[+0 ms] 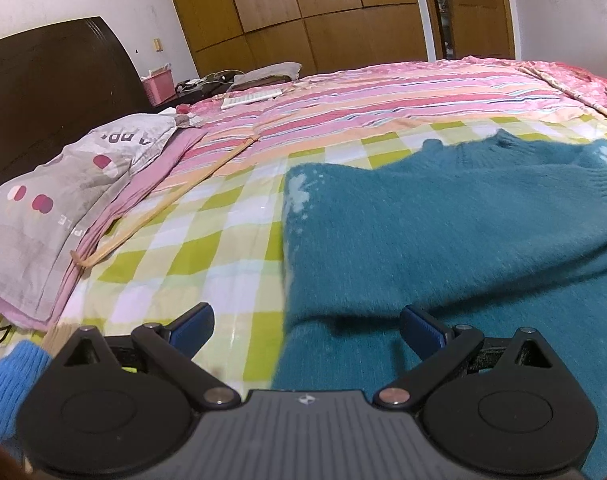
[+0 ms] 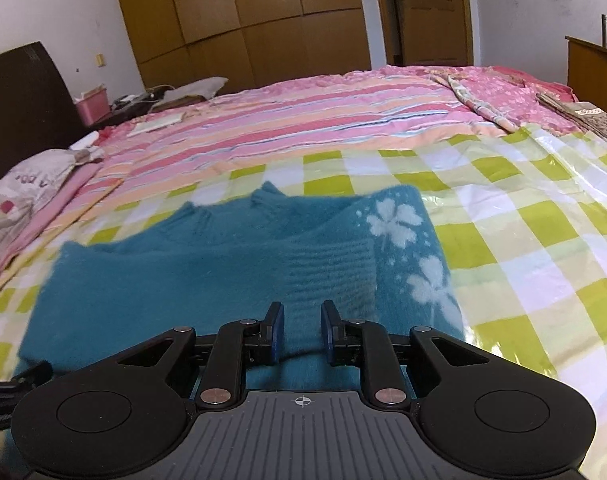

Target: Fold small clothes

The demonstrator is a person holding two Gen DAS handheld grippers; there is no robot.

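One bed [image 2: 383, 92] fills both views, carrying one pink striped quilt [image 2: 303, 120] and, nearer the cameras, one green-and-white checked plastic sheet [image 2: 523, 240]. One teal sweater [image 2: 163, 280] lies flat on that sheet, collar toward the far side, with white clover motifs along its right edge and both sleeves apparently folded inward across the body. One grey printed pillow [image 1: 43, 208] rests by the dark headboard [image 1: 43, 80], well apart from the garment. The left gripper [image 1: 305, 328] hovers low at the sweater's near left edge with jaws spread wide and holding nothing; one finger stands over bare sheet, the other over knit. The right gripper [image 2: 302, 334] sits over the near hem area with jaws narrowly parted, a ridge of knit lying between them; whether they pinch it cannot be told. Judged step: taking the near hem to carry it up toward the collar. To do it well, both grippers should seize all layers at matching points near the hem corners, lift together, and lay the fold square so the tucked sleeves do not slide out. Count: one sweater, two grippers.
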